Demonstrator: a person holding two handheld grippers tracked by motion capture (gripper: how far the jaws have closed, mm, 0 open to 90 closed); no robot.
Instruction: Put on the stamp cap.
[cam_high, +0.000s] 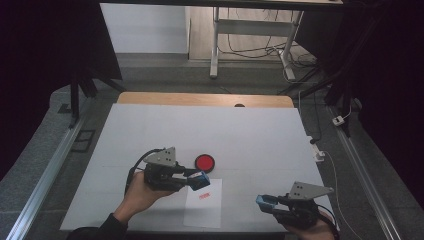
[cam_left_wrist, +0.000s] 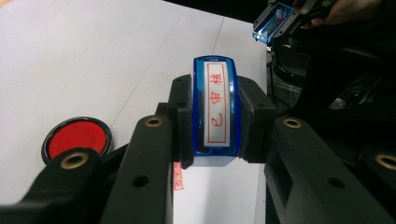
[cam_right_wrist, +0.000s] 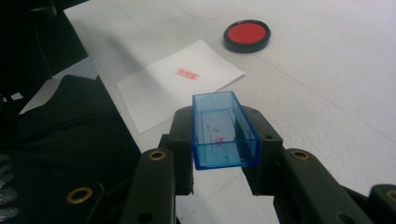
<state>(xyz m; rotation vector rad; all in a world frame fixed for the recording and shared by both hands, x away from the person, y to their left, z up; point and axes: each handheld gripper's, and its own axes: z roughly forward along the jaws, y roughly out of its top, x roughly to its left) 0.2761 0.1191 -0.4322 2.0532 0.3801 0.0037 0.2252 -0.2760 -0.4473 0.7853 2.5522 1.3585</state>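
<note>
My left gripper (cam_high: 199, 180) (cam_left_wrist: 215, 123) is shut on a blue stamp (cam_left_wrist: 217, 109) (cam_high: 199, 180) whose white label carries red characters; it hovers over the upper left part of a white sheet of paper (cam_high: 205, 205). A red stamped mark (cam_high: 204, 195) (cam_right_wrist: 187, 73) shows on that sheet. A round red ink pad (cam_high: 204, 162) (cam_left_wrist: 76, 136) (cam_right_wrist: 247, 34) lies just beyond the paper. At the table's near right, my right gripper (cam_high: 266, 201) (cam_right_wrist: 225, 135) is shut on the clear blue stamp cap (cam_right_wrist: 223, 130) (cam_high: 265, 201) (cam_left_wrist: 272, 21), its hollow side up.
A white mat (cam_high: 200, 130) covers the tabletop, with a wooden edge (cam_high: 205, 99) at the far side. Metal rails (cam_high: 47, 170) run along both sides. Desk legs and cables (cam_high: 250, 45) stand on the floor beyond. A white cable (cam_high: 332, 170) trails off the right edge.
</note>
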